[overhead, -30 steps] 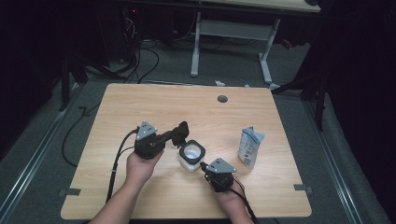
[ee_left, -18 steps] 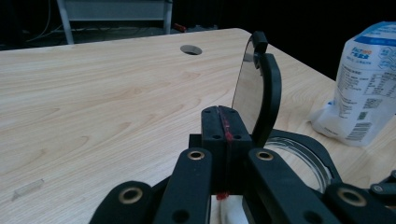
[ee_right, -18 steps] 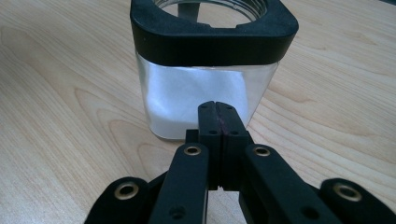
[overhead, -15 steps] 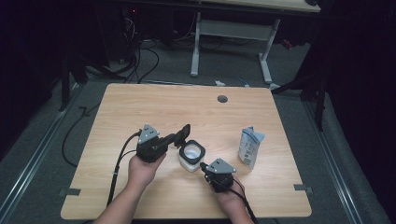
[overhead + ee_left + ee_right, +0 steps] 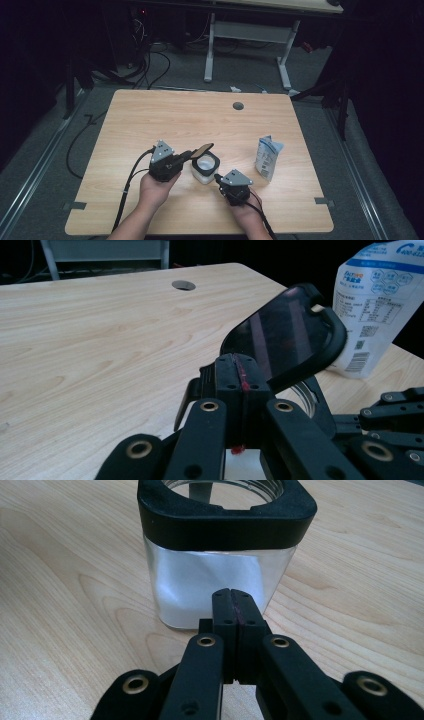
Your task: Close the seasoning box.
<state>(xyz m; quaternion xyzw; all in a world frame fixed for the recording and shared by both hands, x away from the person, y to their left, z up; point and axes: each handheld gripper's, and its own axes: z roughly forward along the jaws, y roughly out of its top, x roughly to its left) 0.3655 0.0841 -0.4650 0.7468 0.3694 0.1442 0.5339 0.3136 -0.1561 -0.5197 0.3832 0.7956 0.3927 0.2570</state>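
Lid lift at the jar: both grippers closed.

I am holding the left gripper (image 5: 186, 156) with jaws together, tips under the hinged lid (image 5: 285, 335); the right gripper (image 5: 218, 178) is pressing shut jaws against the jar (image 5: 225, 555) at table centre. I am judging two risks: the lid slipping off unclamped tips, and the jar skidding. The pouch (image 5: 268, 157) is standing just beside, crowding the right.

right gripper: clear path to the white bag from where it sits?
Probably yes. The right gripper, jaws shut, rests against the jar; the bag stands upright on its other side, with bare table between them.
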